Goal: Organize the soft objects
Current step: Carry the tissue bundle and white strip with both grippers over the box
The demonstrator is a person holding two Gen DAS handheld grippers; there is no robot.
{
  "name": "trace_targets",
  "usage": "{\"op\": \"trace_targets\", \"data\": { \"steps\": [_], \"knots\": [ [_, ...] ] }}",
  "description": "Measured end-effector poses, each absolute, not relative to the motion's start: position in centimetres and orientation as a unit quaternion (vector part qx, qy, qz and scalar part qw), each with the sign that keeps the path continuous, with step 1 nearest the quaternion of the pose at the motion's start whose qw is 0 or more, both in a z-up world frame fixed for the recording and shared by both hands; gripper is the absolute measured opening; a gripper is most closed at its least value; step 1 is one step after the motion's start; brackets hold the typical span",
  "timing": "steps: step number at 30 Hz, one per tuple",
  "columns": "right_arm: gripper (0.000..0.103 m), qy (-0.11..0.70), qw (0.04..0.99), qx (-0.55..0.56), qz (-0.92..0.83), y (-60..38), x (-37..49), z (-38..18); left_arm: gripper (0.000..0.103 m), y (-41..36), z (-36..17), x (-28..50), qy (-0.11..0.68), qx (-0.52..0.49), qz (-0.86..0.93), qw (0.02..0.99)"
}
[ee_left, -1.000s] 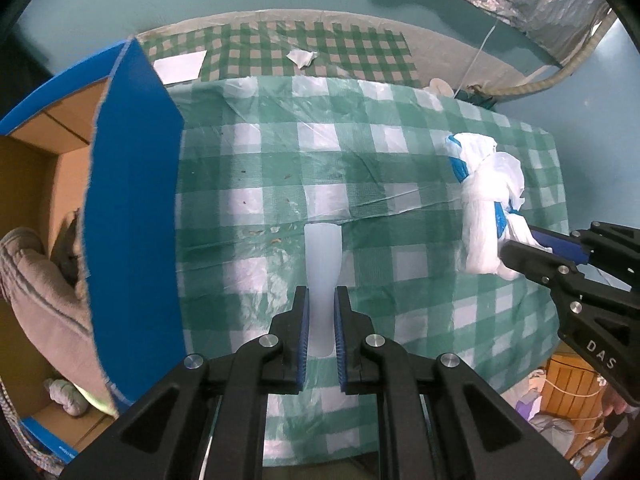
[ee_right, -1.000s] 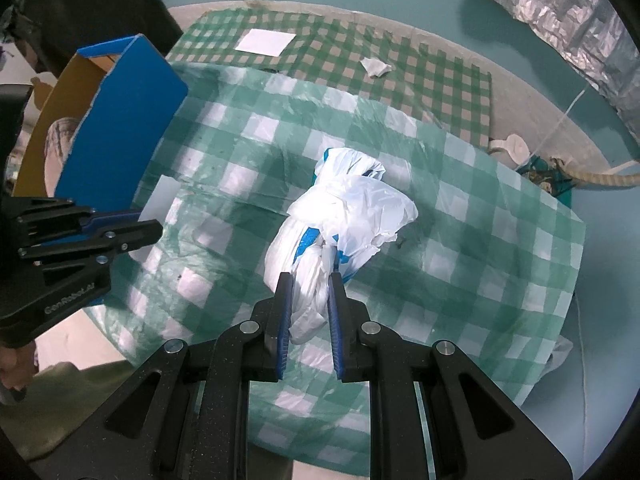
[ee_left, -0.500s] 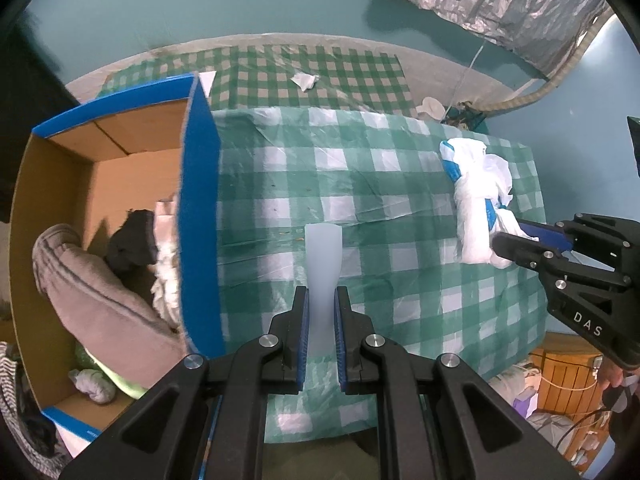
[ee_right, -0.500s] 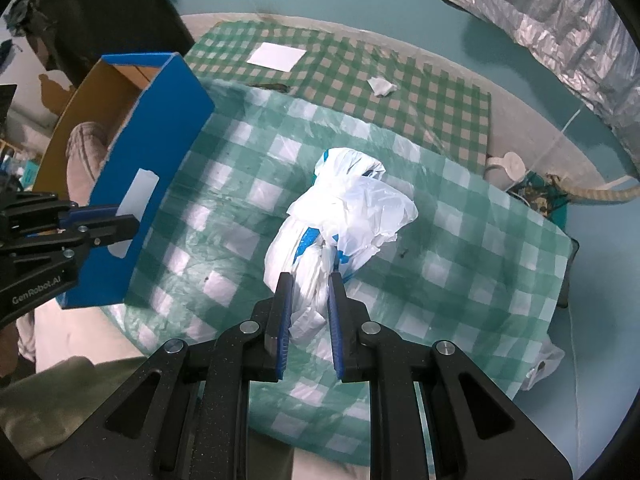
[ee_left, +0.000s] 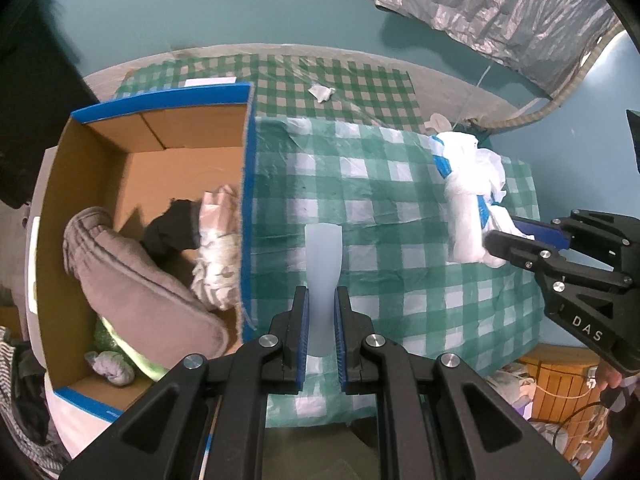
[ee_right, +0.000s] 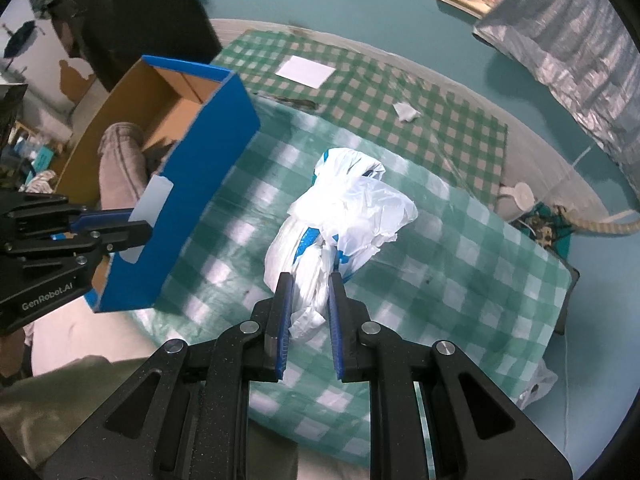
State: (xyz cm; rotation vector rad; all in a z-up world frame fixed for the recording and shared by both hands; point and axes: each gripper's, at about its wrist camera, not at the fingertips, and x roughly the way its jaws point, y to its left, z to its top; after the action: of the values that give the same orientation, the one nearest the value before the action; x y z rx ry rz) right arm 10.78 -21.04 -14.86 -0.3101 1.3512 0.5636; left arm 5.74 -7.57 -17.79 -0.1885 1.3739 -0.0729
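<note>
Teal floor [ee_right: 360,4]. Table [ee_left: 400,280] under green-check plastic cover; behind it a green-check mat [ee_right: 360,92] on the floor, with a white sheet [ee_right: 306,71] and paper scrap [ee_right: 406,112] on it. Silver foil sheet [ee_left: 500,12] beyond the mat, at right.

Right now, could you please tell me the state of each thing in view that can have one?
Left gripper: fingers shut on a pale flat strip.
Right gripper: fingers shut on the white plastic bag, which looks bunched and held above the tablecloth.
Cardboard box: open on top, partly filled.
Grey garment: lying inside the box.
Small paper scrap: crumpled, on the far checkered cloth.
</note>
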Motion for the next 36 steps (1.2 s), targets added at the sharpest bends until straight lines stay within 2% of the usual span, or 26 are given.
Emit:
{"op": "trace_targets", "data": {
  "steps": [22, 36],
  "knots": [
    [0.015, 0.578, 0.720, -0.179, 0.339, -9.9, 10.3, -12.8, 0.012, 0.5, -16.6, 3.2, 0.616, -0.127, 0.040, 0.777],
    [0.015, 0.576, 0.697, -0.206, 0.374, -3.6, 10.1, -13.7, 0.012, 5.5, -18.1, 1.4, 0.624, -0.147, 0.077, 0.764]
  ]
}}
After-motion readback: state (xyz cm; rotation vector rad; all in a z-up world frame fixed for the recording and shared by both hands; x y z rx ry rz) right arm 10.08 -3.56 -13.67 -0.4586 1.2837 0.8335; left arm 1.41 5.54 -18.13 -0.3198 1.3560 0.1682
